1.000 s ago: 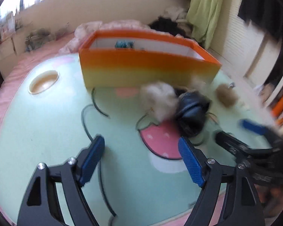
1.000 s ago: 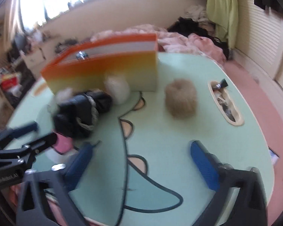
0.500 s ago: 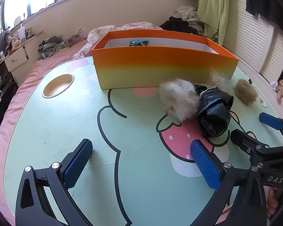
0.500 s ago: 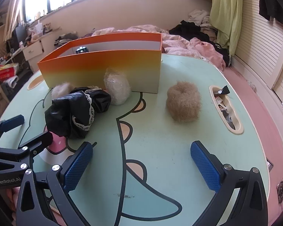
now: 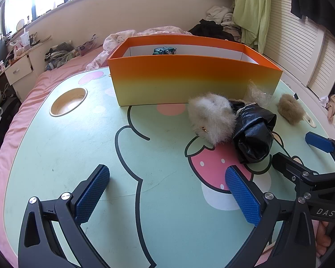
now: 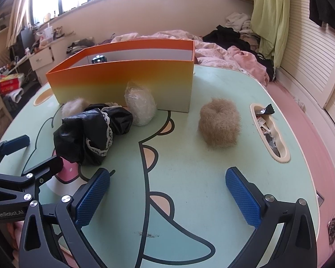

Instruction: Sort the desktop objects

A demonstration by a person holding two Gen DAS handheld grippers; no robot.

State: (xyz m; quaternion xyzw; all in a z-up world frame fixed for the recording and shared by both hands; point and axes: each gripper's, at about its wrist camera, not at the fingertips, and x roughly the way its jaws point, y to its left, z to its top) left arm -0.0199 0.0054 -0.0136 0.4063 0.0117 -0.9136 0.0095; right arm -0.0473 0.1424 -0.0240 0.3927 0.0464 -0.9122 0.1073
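Observation:
An orange-to-yellow box stands at the back of the cartoon-printed table, with a small teal object inside. In front of it lie a white fluffy purse, a crumpled black shiny garment with lace trim, a clear bag of white fluff and a tan furry ring. My left gripper is open over bare table, nothing between its blue pads. My right gripper is open too, short of the tan ring.
A round cup hole sits at the table's left. A long slot at the right edge holds wrappers. Around the table are pink bedding, piled clothes, a green curtain and a cluttered desk.
Both views have gone from blurred to sharp as the grippers settled. The left jaws have widened. The objects on the table have not moved.

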